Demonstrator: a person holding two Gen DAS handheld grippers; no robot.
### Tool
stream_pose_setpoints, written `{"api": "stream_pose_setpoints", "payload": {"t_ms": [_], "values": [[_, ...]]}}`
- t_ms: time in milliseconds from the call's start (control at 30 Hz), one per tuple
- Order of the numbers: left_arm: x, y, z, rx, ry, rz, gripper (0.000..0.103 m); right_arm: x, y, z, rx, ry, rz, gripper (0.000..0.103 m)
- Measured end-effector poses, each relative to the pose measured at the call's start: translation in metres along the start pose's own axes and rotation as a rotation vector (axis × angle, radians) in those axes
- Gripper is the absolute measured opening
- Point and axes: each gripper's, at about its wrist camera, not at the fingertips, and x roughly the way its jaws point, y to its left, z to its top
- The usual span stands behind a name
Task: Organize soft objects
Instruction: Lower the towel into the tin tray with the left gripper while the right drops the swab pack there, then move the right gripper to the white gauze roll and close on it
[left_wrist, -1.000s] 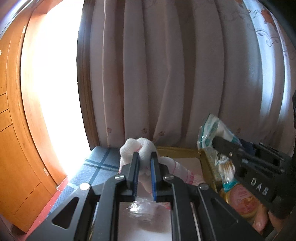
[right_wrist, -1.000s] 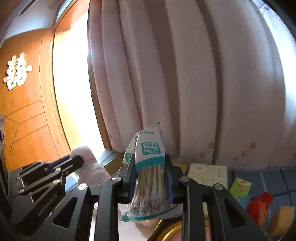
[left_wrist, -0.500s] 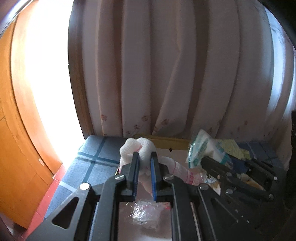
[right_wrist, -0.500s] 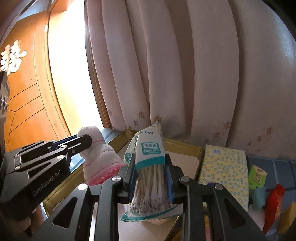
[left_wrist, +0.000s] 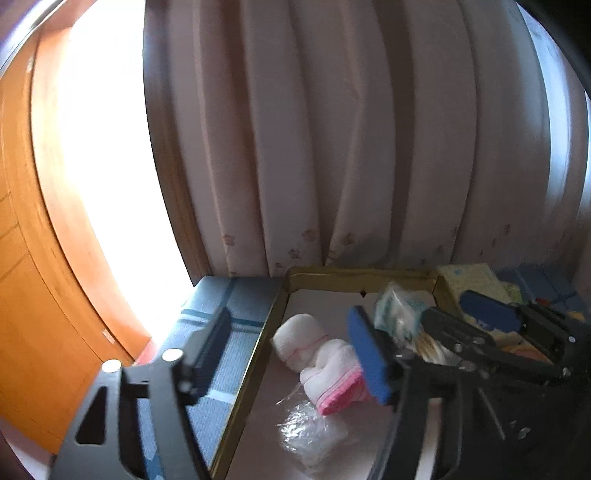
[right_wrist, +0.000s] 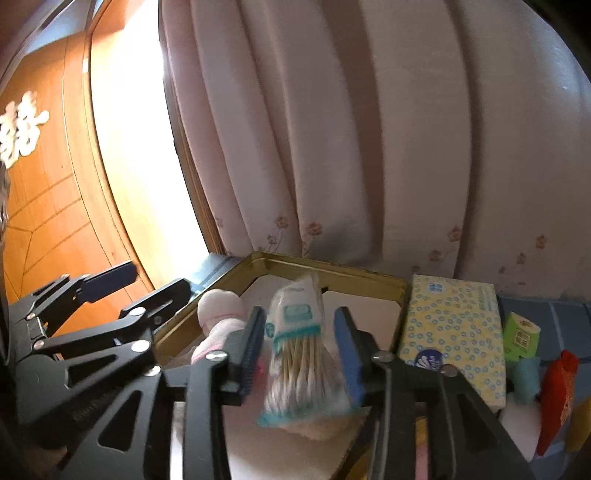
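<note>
A rolled white and pink sock (left_wrist: 321, 363) lies in the gold-rimmed tray (left_wrist: 354, 274), free of my left gripper (left_wrist: 291, 354), which is open above it. My right gripper (right_wrist: 301, 354) is open; a bag of cotton swabs (right_wrist: 301, 363) sits between its spread fingers, blurred, over the tray (right_wrist: 332, 267). The sock also shows in the right wrist view (right_wrist: 219, 314), left of the swabs. The swab bag (left_wrist: 400, 314) and right gripper (left_wrist: 476, 332) show at the right of the left wrist view.
A crumpled clear plastic bag (left_wrist: 308, 432) lies in the tray's near part. A yellow tissue pack (right_wrist: 454, 336), a green packet (right_wrist: 521, 336) and a red pouch (right_wrist: 557, 391) lie right of the tray on a blue plaid cloth (left_wrist: 225, 332). A curtain hangs behind.
Both grippers have opened. The left let go of the sock, which now lies in the tray. The right released its grip on the swab bag over the tray.
</note>
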Motion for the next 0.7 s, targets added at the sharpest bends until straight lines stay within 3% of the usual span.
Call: {"api": "stream_pose_setpoints", "payload": {"t_ms": [400, 600, 700], "values": [[-0.033, -0.022, -0.024, -0.087, -0.075, -0.048, 0.084, -0.055, -0.015, -0.014, 0.037, -0.091, 0.000, 0.060], [-0.049, -0.047, -0.033, -0.072, -0.108, -0.073, 0.099, -0.082, -0.040, -0.023, 0.049, -0.109, -0.027, 0.064], [-0.057, -0.061, -0.038, -0.053, -0.123, -0.093, 0.099, -0.099, -0.061, -0.029, 0.039, -0.109, -0.066, 0.064]]}}
